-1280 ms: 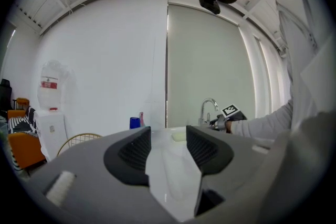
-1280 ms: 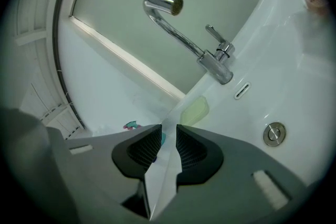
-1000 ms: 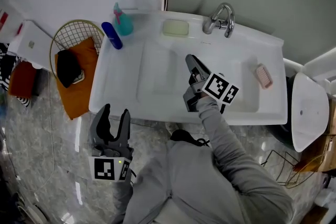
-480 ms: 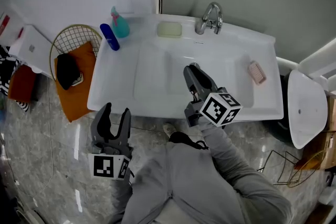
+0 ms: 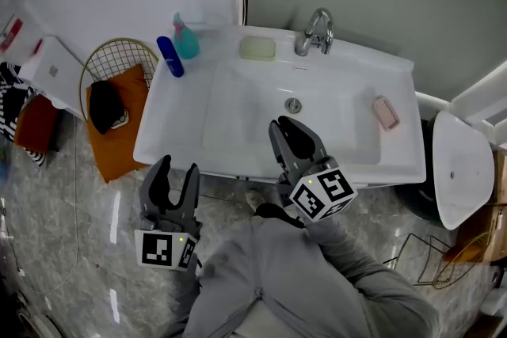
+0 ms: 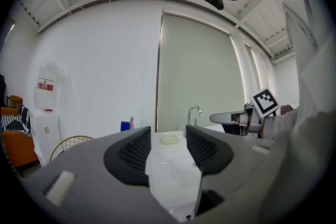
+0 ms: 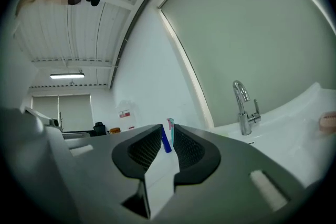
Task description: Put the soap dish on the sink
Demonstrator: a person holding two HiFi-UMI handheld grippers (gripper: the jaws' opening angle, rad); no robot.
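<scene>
The pale green soap dish [image 5: 257,48] lies on the back rim of the white sink [image 5: 190,140], just left of the chrome faucet [image 5: 315,32]. In the left gripper view the soap dish [image 6: 169,139] shows far off between the jaws. My right gripper [image 5: 290,140] hovers over the sink's front edge, jaws a narrow gap apart, nothing between them. My left gripper [image 5: 169,180] hangs open and empty below the sink's front left corner, above the floor. Both grippers are well away from the dish.
A blue bottle [image 5: 169,57] and a teal pump bottle [image 5: 186,39] stand on the sink's back left corner. A pink object [image 5: 385,112] lies on its right side. A gold wire basket [image 5: 119,59] with orange cloth sits left; a white toilet [image 5: 463,170] is right.
My right gripper has drawn back from over the basin to the sink's front edge, toward the person. The left gripper has barely moved.
</scene>
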